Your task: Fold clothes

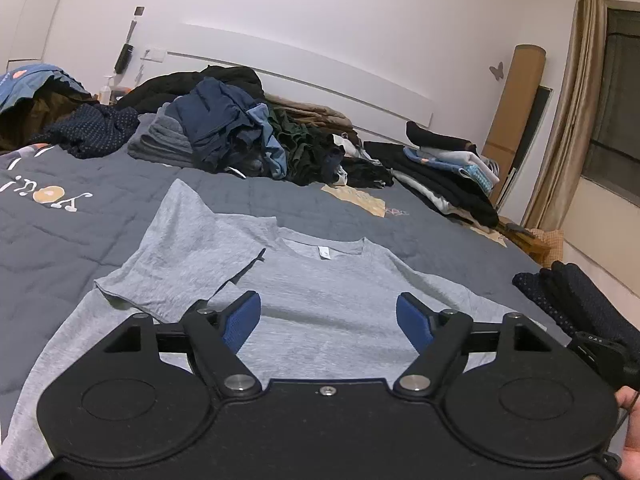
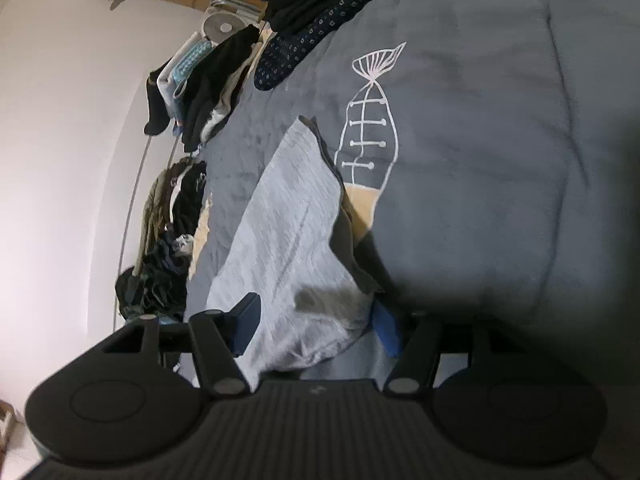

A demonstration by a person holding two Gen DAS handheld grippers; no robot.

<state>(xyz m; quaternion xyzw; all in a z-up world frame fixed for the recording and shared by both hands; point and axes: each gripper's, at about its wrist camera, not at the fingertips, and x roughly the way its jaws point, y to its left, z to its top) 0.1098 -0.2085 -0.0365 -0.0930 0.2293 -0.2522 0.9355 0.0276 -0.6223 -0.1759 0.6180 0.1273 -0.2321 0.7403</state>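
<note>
Bed quilt [image 1: 100, 216], grey-blue, printed: lies under and ahead of both pairs of jaws.

Unsorted clothes heap [image 1: 224, 132]: far beyond the left jaws; folded stack [image 1: 448, 168] off to their right.

Grey T-shirt [image 1: 320, 288]: spread flat directly below and ahead of the left jaws, one sleeve already turned inward.

Left gripper [image 1: 328, 318]: jaws wide apart, holding nothing, above the shirt.

Right gripper [image 2: 316, 320]: rolled sideways, jaws partly open astride the shirt's edge; whether the pads press on it cannot be told.

Step, judged: side fold under way. Next calls for pinching that edge and carrying it across.

Obscured: right view blurred and shadowed; shirt hem cut off.
</note>
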